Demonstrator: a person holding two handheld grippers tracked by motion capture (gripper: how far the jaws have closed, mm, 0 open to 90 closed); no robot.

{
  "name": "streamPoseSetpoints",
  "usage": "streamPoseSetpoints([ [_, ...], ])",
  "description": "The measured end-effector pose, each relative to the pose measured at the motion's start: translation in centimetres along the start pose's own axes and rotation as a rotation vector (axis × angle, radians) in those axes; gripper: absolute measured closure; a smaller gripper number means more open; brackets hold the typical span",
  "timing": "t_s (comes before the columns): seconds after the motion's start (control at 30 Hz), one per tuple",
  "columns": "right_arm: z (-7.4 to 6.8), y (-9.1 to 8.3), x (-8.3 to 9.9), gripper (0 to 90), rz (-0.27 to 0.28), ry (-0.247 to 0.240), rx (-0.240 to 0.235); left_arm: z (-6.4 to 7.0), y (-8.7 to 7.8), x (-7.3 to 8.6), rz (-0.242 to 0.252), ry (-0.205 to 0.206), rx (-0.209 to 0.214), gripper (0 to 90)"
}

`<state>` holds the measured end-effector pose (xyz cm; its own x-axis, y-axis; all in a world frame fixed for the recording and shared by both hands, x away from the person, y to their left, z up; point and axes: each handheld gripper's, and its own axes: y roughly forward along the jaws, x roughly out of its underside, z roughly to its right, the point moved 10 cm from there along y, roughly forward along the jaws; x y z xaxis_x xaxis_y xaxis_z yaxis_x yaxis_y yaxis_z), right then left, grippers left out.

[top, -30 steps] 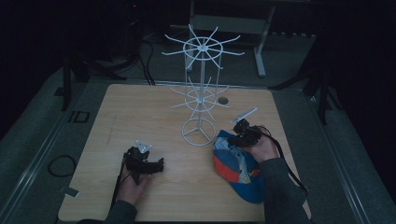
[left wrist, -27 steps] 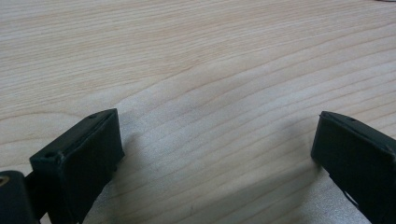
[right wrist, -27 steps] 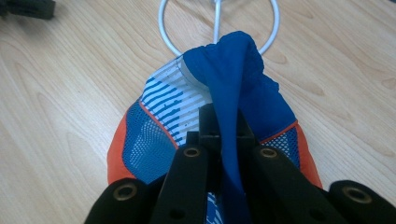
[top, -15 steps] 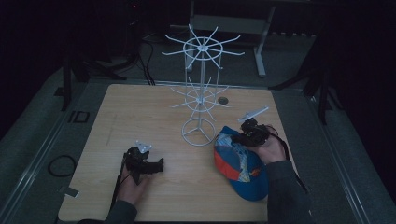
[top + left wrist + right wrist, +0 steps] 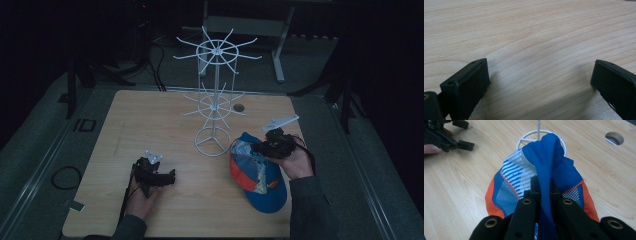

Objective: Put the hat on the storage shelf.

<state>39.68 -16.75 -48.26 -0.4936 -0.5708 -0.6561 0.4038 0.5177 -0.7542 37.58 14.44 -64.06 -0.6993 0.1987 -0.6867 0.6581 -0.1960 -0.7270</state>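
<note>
Here the right gripper [image 5: 543, 195] pinched the cap [image 5: 544, 175], with the rack [image 5: 539, 137] just ahead. It should lift slowly and hold tight. The left gripper [image 5: 539, 82] sat open.

No brand, number or label could be read on the blue and orange cap [image 5: 541, 182]. On the grey floor just left of the worktop [image 5: 150, 125], a dark mark [image 5: 86, 125] perhaps read "ID", too dim to confirm.
</note>
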Motion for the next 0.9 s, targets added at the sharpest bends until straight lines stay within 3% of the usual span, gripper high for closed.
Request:
streamPoseSetpoints([
  [0.9,-0.8,-2.9,-1.1,88.1,0.096,-0.012,0.007,0.0,0.0,0.0,0.001,-0.001,0.000,2.4],
])
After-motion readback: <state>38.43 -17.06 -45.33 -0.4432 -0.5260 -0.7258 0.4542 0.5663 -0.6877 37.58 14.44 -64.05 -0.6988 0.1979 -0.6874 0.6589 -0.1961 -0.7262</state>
